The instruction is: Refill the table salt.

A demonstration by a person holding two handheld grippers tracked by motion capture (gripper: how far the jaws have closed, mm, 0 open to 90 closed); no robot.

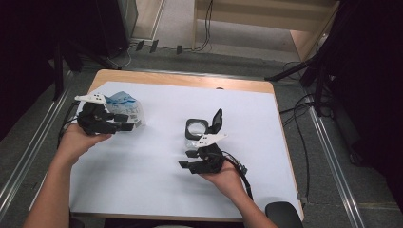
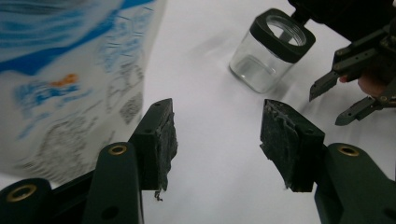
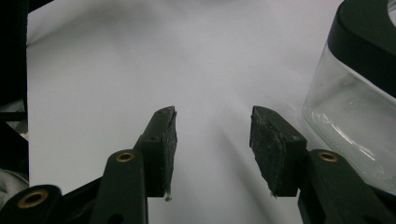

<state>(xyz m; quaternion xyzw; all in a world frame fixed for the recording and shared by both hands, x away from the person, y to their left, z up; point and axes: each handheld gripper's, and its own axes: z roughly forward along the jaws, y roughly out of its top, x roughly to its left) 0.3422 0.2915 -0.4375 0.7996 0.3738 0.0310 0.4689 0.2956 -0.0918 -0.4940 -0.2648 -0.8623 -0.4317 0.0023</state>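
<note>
A blue-and-white printed bag [image 1: 122, 105] lies at the table's left, and in the left gripper view the bag [image 2: 70, 70] sits just outside the left jaw. My left gripper [image 1: 127, 121] [image 2: 218, 116] is beside it, open, with only white sheet between its pads. A square glass jar with a black rim [image 1: 196, 129] [image 2: 271, 49] stands mid-table, its hinged lid [image 1: 216, 120] tipped up. My right gripper [image 1: 186, 159] [image 3: 212, 121] is held just in front of the jar, open and holding nothing; the jar [image 3: 355, 107] is to the right of its jaws.
A white sheet [image 1: 157, 190] covers most of the wooden table [image 1: 180, 80]. In the left gripper view the right gripper [image 2: 355, 84] shows beyond the jar. Cables and dark stands run along the floor around the table.
</note>
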